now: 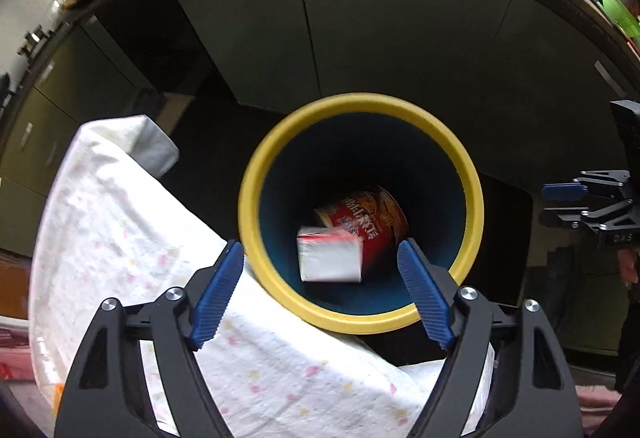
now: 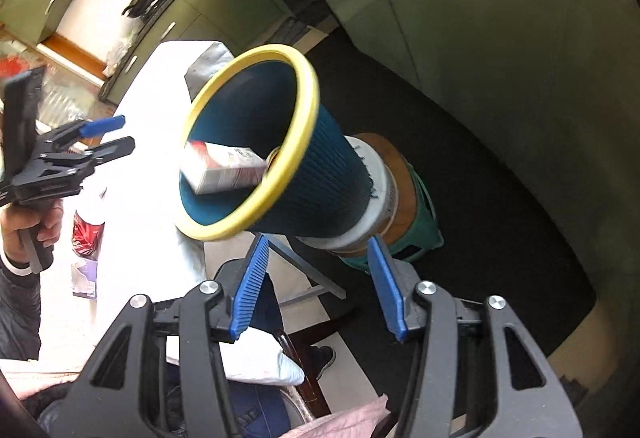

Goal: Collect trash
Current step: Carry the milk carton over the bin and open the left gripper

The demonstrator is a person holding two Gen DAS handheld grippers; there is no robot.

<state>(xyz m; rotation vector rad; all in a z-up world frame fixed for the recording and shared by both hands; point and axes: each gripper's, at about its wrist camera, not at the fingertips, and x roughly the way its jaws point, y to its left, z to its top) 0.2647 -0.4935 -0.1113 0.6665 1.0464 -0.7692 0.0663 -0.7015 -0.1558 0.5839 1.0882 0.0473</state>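
A blue trash bin with a yellow rim [image 1: 256, 194] stands beside the cloth-covered table [image 1: 120, 238]. Inside it lie a red can [image 1: 372, 214] and a white and red carton [image 1: 330, 258], blurred. My left gripper [image 1: 320, 258] is open and empty above the bin's mouth. In the right wrist view the bin [image 2: 316, 174] stands on a green stool [image 2: 424, 222], and the carton [image 2: 224, 170] shows in its mouth. My right gripper [image 2: 316, 258] is open and empty, beside the bin's lower wall. The left gripper [image 2: 108, 134] shows at the left, open.
A red can [image 2: 86, 234] and a purple wrapper [image 2: 84, 278] lie on the white table [image 2: 152, 166]. Green kitchen cabinets [image 1: 248, 22] and a dark floor mat [image 2: 480, 166] lie behind the bin. A chair and the person's legs are below the table edge.
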